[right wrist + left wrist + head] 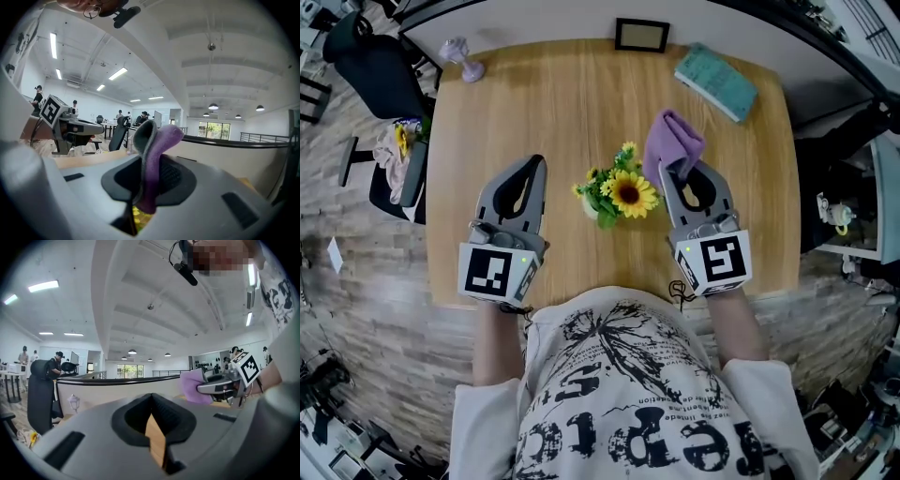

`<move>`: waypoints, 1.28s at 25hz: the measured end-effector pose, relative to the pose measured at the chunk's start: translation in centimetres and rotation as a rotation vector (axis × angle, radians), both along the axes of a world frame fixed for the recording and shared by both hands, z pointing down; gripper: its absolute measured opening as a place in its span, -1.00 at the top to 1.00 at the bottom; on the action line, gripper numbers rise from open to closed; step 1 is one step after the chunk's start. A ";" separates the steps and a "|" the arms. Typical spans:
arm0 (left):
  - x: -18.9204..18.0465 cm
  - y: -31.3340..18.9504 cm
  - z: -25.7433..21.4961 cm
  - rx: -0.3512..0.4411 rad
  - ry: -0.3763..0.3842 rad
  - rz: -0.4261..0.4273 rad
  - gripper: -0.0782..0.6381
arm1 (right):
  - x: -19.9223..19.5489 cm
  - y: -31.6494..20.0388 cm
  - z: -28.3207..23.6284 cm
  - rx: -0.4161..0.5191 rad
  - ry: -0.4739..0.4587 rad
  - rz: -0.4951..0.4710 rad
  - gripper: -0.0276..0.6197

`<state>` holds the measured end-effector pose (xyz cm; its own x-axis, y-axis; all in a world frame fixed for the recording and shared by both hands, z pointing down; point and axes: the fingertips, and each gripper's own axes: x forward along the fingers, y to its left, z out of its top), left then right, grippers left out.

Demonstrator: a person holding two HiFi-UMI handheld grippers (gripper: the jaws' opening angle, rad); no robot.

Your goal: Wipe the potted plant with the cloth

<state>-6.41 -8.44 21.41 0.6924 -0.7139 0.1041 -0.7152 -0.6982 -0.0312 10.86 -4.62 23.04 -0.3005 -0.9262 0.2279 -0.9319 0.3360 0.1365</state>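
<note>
R tongs [678, 171] clamp purple cloth [673, 139]; L tongs [534, 161] shut, empty. Risk: hard swipe could tip plant [623, 192] at frame centre w/ nothing steadying it.

Head view: the flowers of the potted plant [623, 192] cover nearly all of its pot [592, 208], which shows only as a pale sliver. The lower end of the cloth [673, 142] is hidden between the jaws of the right gripper [682, 171]. Right gripper view: the gripper body conceals the plant, except a yellow patch below the jaws. The content of the picture frame [641, 36] is too dark to tell.
</note>
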 end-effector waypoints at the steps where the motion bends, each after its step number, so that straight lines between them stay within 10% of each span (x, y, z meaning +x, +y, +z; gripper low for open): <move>1: 0.0 -0.1 0.1 -0.004 0.001 0.000 0.77 | 0.0 0.0 0.0 -0.002 0.000 0.001 0.71; 32: -0.1 0.8 0.3 -0.008 -0.034 0.021 0.77 | 1.2 1.0 0.0 -0.002 0.007 0.070 0.73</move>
<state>-6.56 -7.62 21.71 0.7031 -0.6983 0.1340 -0.6991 -0.7133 -0.0495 12.03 -3.67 23.05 -0.2335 -0.9444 0.2315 -0.9521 0.2704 0.1427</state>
